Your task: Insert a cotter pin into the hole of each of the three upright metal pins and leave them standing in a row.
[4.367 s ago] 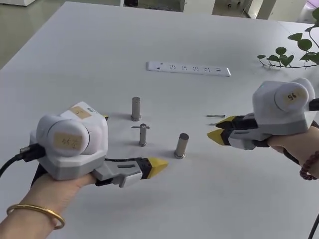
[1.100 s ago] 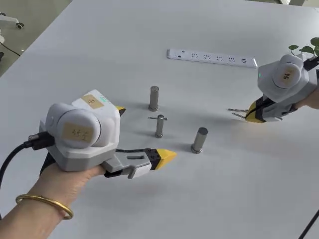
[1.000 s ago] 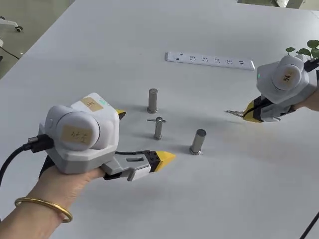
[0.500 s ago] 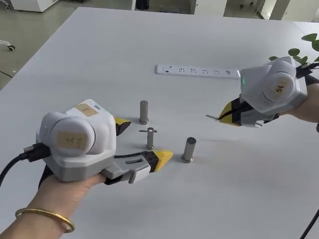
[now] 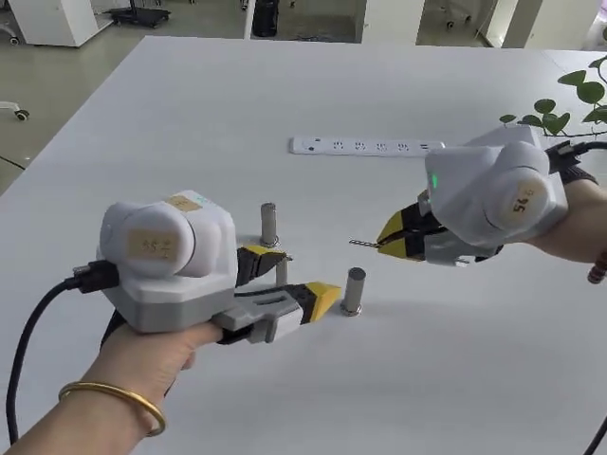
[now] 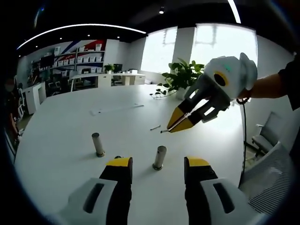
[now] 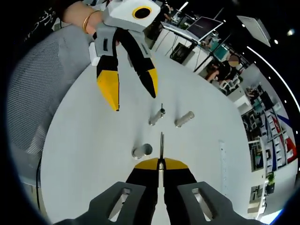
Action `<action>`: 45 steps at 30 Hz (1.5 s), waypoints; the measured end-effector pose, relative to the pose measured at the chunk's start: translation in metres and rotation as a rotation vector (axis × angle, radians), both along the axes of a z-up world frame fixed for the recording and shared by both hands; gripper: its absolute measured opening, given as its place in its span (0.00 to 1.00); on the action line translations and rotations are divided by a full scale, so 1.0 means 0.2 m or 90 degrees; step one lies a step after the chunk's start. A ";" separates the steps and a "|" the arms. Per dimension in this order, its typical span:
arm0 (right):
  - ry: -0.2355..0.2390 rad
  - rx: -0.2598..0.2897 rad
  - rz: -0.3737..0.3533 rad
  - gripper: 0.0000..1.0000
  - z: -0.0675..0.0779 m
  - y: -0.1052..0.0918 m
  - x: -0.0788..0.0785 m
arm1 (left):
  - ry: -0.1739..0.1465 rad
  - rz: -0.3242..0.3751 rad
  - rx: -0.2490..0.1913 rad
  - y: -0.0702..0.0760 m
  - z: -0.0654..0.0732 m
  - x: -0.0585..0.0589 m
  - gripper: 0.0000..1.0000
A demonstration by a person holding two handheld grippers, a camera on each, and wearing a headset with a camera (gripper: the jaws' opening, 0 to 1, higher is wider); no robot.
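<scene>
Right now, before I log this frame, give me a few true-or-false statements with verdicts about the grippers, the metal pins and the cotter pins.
1. The right gripper is shut on a cotter pin. True.
2. The jaws of the left gripper are clamped on a metal pin. False: they stand open and hold nothing.
3. All three metal pins carry a cotter pin. False: the middle metal pin has one through it, but the nearest metal pin and the far metal pin show none.
4. A white power strip lies on the table beyond the metal pins. True.
5. One metal pin has toppled over. False: all three stand upright.
</scene>
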State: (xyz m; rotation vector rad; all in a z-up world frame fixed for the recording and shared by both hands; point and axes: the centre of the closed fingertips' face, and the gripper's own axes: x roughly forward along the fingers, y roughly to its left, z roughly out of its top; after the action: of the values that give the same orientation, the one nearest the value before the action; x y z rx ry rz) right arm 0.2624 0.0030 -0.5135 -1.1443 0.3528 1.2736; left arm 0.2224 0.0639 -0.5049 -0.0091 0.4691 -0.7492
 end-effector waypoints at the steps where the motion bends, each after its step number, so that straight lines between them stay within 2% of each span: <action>1: -0.001 0.001 0.000 0.00 0.00 0.01 -0.01 | 0.005 0.000 -0.004 -0.01 0.00 0.00 0.42; 9: -0.015 0.017 0.030 0.00 0.03 0.07 -0.08 | 0.040 0.011 -0.060 -0.07 0.01 -0.01 0.32; 15: -0.025 0.031 0.052 0.00 0.06 0.11 -0.13 | 0.062 0.022 -0.105 -0.08 0.03 0.00 0.26; 20: -0.030 0.033 0.065 0.00 0.07 0.13 -0.17 | 0.079 0.030 -0.143 -0.08 0.05 0.01 0.21; 23: -0.033 0.033 0.071 0.00 0.07 0.14 -0.18 | 0.086 0.034 -0.156 -0.08 0.06 0.01 0.19; 30: -0.038 0.026 0.086 0.00 0.07 0.15 -0.21 | 0.108 0.034 -0.207 -0.10 0.08 -0.02 0.10; 36: -0.047 0.022 0.098 0.00 0.07 0.17 -0.23 | 0.119 0.038 -0.230 -0.09 0.09 -0.02 0.02; 38: -0.050 0.021 0.100 0.00 0.07 0.17 -0.23 | 0.122 0.041 -0.233 -0.09 0.09 -0.02 0.01; 45: -0.052 0.024 0.098 0.00 0.07 0.18 -0.23 | 0.114 0.036 -0.224 -0.08 0.09 -0.02 0.01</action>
State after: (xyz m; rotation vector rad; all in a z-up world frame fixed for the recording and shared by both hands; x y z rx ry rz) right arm 0.2159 0.0388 -0.4993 -1.2065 0.1819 1.3576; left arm 0.2180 0.0470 -0.4872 -0.4189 0.5003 -0.7707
